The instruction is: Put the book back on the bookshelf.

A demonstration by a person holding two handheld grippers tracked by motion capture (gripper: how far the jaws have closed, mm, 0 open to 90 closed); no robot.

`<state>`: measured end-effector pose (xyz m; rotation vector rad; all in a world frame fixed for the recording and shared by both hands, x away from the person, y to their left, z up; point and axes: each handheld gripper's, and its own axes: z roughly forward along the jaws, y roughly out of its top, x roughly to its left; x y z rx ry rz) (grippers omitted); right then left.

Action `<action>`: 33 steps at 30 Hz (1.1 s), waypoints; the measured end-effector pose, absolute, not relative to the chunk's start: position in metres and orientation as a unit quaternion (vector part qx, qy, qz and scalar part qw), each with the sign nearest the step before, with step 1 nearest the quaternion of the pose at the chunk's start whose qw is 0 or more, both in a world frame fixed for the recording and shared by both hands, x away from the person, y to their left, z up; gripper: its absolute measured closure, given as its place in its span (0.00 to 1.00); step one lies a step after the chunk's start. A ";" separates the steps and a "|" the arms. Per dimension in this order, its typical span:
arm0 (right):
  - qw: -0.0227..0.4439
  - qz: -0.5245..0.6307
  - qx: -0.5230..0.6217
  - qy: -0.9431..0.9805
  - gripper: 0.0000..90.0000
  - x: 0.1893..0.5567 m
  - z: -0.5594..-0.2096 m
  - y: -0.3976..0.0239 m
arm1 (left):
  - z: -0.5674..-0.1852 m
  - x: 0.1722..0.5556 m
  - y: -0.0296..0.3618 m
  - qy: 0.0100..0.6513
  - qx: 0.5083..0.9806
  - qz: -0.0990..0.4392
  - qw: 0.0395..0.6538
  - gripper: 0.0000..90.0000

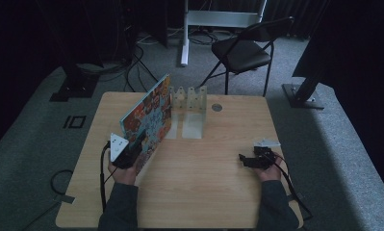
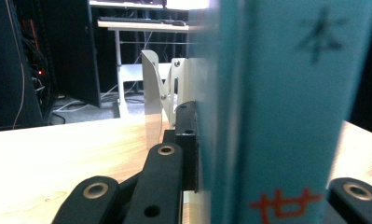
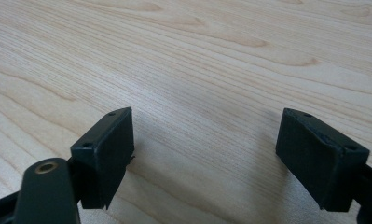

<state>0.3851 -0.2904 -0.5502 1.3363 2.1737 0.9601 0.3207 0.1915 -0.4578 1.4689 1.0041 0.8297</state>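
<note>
A large colourful picture book (image 1: 148, 118) stands tilted on edge on the wooden table (image 1: 204, 187), leaning to the upper right toward a clear acrylic book stand (image 1: 189, 108). My left gripper (image 1: 132, 149) is shut on the book's lower near edge. In the left gripper view the teal spine (image 2: 277, 116) with red lettering sits clamped between the black jaws, one pad (image 2: 186, 144) pressed on its left face, and the stand (image 2: 167, 93) rises just behind. My right gripper (image 1: 249, 161) rests low over the table at the right, open; its pads (image 3: 106, 154) have bare wood between them.
A black folding chair (image 1: 245, 50) and a white desk leg (image 1: 185, 33) stand beyond the table's far edge. A small round grommet (image 1: 216, 107) sits in the tabletop right of the stand. Cables trail from both grippers off the near edge.
</note>
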 end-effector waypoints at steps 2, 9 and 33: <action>0.206 0.345 0.480 0.780 0.21 0.385 -0.550 -0.290 | -0.458 0.321 0.191 0.425 0.622 0.352 0.555 0.90; 0.206 0.345 0.480 0.780 0.21 0.385 -0.550 -0.290 | -0.458 0.323 0.189 0.427 0.620 0.356 0.553 0.90; 0.206 0.345 0.479 0.780 0.21 0.385 -0.550 -0.290 | -0.456 0.331 0.186 0.435 0.608 0.376 0.547 0.90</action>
